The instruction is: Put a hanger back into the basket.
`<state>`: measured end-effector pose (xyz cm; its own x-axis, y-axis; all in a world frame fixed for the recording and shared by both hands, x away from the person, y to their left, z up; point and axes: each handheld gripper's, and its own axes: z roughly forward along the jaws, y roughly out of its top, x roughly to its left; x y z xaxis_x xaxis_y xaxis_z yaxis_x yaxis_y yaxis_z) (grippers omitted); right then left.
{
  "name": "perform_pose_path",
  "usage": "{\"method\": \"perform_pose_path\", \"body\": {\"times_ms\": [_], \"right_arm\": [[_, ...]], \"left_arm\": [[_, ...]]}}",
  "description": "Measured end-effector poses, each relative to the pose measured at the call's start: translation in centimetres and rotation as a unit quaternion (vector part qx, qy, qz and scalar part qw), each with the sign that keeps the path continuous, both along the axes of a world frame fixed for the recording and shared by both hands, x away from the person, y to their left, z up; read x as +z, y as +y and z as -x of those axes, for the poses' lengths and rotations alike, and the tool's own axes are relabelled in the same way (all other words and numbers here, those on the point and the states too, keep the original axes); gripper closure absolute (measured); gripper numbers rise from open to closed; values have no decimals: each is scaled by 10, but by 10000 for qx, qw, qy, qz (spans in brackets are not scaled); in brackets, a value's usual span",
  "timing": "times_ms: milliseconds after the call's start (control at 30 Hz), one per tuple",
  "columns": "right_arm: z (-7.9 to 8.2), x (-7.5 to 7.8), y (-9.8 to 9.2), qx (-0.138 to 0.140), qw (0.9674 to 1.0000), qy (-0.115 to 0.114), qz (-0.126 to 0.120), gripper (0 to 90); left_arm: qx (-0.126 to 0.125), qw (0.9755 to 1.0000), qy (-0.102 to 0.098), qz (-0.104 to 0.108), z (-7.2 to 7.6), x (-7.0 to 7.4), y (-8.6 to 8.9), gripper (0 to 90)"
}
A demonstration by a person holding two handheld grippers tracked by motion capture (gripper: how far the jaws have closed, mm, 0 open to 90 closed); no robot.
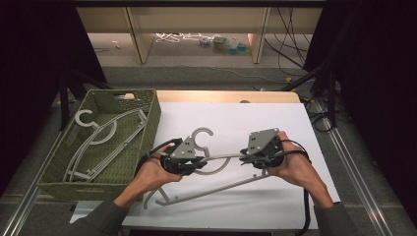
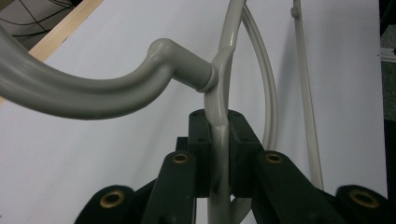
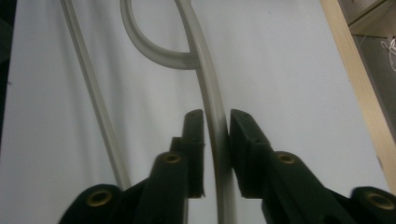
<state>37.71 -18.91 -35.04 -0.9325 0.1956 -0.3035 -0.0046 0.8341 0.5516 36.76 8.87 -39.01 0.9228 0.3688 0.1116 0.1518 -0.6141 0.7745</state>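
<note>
A grey plastic hanger lies on the white table top, with its hook pointing away from me. My left gripper is shut on the hanger just below the hook's neck. In the left gripper view its pads press on the hanger's arm from both sides. My right gripper sits farther right along the same upper arm. In the right gripper view that arm runs between the jaws with a thin gap at the pads, so the right gripper stands open around it.
A green woven basket stands at the table's left with more grey hangers inside. The hanger's lower bar lies toward the table's near edge. A wooden strip borders the far side, with cables on the floor beyond it.
</note>
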Motion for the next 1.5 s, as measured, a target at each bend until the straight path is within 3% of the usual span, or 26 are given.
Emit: {"method": "perform_pose_path", "body": {"times_ms": [67,100,233,300,400,467,600,700,833,933,1067,1133,1233,1267,1333,1500], "right_arm": [[1,-1,0,-306,9988,174,-331,561],[1,-1,1,-451,9978,148,-473,512],[0,0,-3,-757,9930,58,-903,408],[1,1,-5,-972,9881,-27,-1192,353],[2,1,-10,-1293,9792,-218,-1552,313],[3,0,-16,-1501,9706,-330,-1852,292],[8,-4,-27,-1890,9545,-470,-2257,243],[16,-9,-31,-2009,9456,-564,-2496,246],[24,-9,-37,-2115,9327,-769,-2817,245],[30,-7,-41,-2249,9247,-850,-2951,233],[40,-12,-46,-2357,9191,-888,-3031,228],[46,-16,-49,-2396,9185,-839,-3031,228],[54,-24,-51,-2475,9145,-837,-3091,228],[56,-27,-51,-2450,9132,-849,-3144,228],[61,-31,-52,-2457,9139,-817,-3125,230],[68,-41,-52,-2453,9090,-804,-3272,228]], "left_arm": [[123,9999,40,53,-1,2,4,821],[157,9999,19,-56,-3,4,7,821],[423,9990,119,90,-6,7,17,821],[525,9984,145,160,-8,8,22,820],[669,9972,198,259,-10,11,30,820],[801,9956,247,417,-10,13,34,820],[926,9940,253,515,-12,18,44,820],[1022,9918,377,675,-14,21,51,820],[1151,9907,343,633,-18,25,60,820],[1268,9878,390,816,-19,31,65,820],[1378,9847,344,1011,-19,42,74,819],[1460,9834,356,1020,-18,50,79,820],[1505,9811,369,1161,-19,59,85,819],[1508,9812,336,1155,-19,63,86,819],[1561,9805,313,1151,-18,72,89,819],[1542,9779,378,1363,-18,91,98,819]]}}
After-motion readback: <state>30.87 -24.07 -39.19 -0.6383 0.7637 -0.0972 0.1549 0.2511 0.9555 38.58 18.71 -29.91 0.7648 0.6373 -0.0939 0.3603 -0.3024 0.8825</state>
